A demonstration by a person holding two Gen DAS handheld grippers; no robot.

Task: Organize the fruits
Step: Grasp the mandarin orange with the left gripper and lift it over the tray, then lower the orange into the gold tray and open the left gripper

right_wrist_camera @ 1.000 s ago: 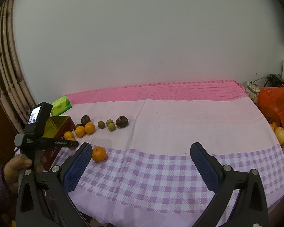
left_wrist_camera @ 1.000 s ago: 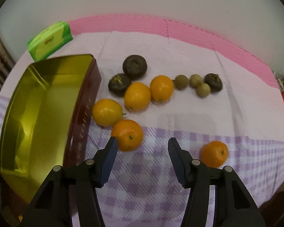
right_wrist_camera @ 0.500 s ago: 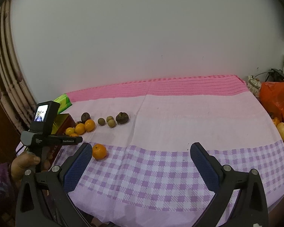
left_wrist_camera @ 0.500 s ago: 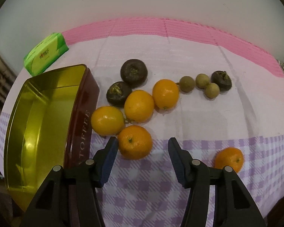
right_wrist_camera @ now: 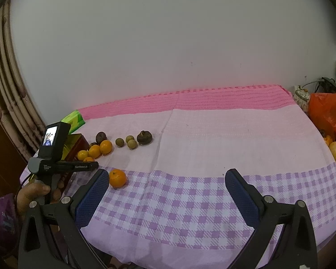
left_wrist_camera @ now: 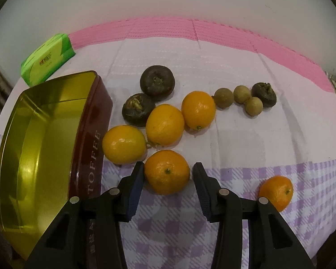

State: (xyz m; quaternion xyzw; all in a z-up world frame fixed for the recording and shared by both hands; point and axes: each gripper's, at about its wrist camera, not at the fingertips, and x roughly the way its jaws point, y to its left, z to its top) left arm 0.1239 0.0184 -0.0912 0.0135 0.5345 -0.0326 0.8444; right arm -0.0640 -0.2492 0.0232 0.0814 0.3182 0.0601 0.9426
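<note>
The left tool [left_wrist_camera: 168,174] is opened just wide enough that an orange [left_wrist_camera: 166,171] is bracketed between its fingers, nothing pinched yet, with the tin [left_wrist_camera: 44,134] close by on the left. The right tool [right_wrist_camera: 165,192] is held wide open and empty, well off to the right. Everything's laid on a checked cloth [left_wrist_camera: 268,139] over the desk, against a plain wall.
</note>
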